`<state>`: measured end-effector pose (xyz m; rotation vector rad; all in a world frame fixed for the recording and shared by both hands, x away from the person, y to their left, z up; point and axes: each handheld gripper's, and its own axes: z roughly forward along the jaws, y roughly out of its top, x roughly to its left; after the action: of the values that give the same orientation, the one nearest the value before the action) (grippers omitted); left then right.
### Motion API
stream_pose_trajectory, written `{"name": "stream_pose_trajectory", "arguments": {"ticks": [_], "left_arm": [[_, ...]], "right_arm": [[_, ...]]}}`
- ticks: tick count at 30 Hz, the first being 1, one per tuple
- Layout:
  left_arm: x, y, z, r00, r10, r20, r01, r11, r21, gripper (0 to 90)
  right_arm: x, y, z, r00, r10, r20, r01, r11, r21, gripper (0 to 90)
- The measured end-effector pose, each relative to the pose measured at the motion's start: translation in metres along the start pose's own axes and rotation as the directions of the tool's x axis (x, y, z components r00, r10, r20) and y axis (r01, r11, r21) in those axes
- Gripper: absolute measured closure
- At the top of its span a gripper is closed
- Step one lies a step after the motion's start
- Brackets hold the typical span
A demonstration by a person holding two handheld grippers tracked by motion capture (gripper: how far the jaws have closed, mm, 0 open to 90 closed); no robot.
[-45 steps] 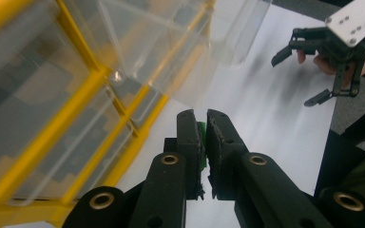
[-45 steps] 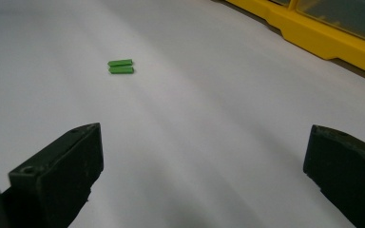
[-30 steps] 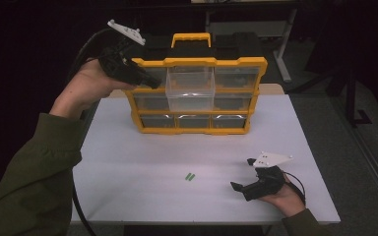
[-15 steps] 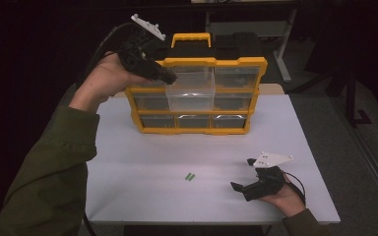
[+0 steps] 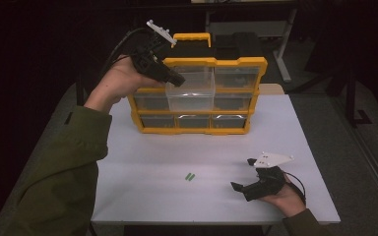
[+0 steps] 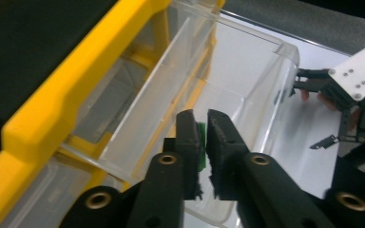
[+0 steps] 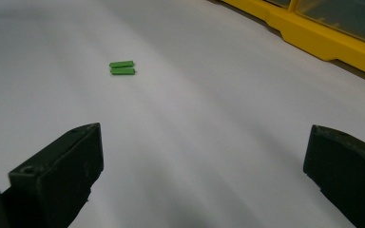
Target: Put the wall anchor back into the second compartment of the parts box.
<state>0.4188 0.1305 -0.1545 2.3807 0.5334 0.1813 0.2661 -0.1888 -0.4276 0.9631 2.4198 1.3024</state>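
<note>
Rightward and forward goes the left gripper (image 5: 174, 78) since a second ago, travelling from the organizer's left edge to a spot over the pulled-out clear drawer (image 5: 191, 91) in the top row of the yellow organizer (image 5: 197, 130). In the left gripper view its jaws are clamping a small green piece (image 6: 201, 142), pinched almost together, and they are hanging just above the drawer's open mouth. So the step in hand looks like the drop-off: carrying one green piece to the drawer and getting ready to let it go. Meanwhile the right gripper (image 5: 243, 188) is resting at the near right of the white table (image 5: 147, 196), unmoved, its jaws spread wide and holding nothing. Two more green pieces (image 5: 191, 177) are lying side by side on the table, to the left of that gripper and well apart from the organizer. Next, I'd judge, the left jaws need to be lowering a touch inside the drawer walls and opening, so the piece is falling in rather than bouncing off the rim; after that, the pair on the table is waiting.
</note>
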Motion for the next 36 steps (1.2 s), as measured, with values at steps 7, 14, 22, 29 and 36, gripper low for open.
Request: {"name": "stream_pose_trajectory", "arguments": {"ticks": [7, 14, 22, 29, 36], "left_arm": [[0.003, -0.005, -0.012, 0.9999, -0.007, 0.008, 0.007, 0.9995, -0.032, 75.9], [0.005, -0.018, -0.029, 0.9995, -0.027, 0.016, 0.028, 0.9977, -0.062, 69.3], [0.006, -0.038, -0.045, 0.9993, -0.035, 0.011, 0.036, 0.9959, -0.083, 57.8], [0.006, -0.058, -0.044, 0.9987, -0.051, -0.003, 0.051, 0.9959, -0.075, 45.8], [0.004, -0.077, -0.035, 0.9984, -0.056, -0.011, 0.055, 0.996, -0.07, 35.7]], "right_arm": [[0.0, 0.0, 0.0, 1.0, -0.001, 0.0, 0.001, 1.0, 0.001, 0.0], [0.0, 0.0, 0.0, 1.0, 0.0, 0.001, 0.0, 1.0, 0.001, 0.0], [0.0, 0.0, 0.0, 1.0, 0.0, 0.003, 0.0, 1.0, 0.003, 0.0], [0.0, 0.0, 0.001, 1.0, 0.0, 0.002, 0.0, 1.0, 0.003, 0.0], [0.0, 0.0, 0.001, 1.0, -0.002, 0.002, 0.002, 1.0, 0.003, 0.0]]}}
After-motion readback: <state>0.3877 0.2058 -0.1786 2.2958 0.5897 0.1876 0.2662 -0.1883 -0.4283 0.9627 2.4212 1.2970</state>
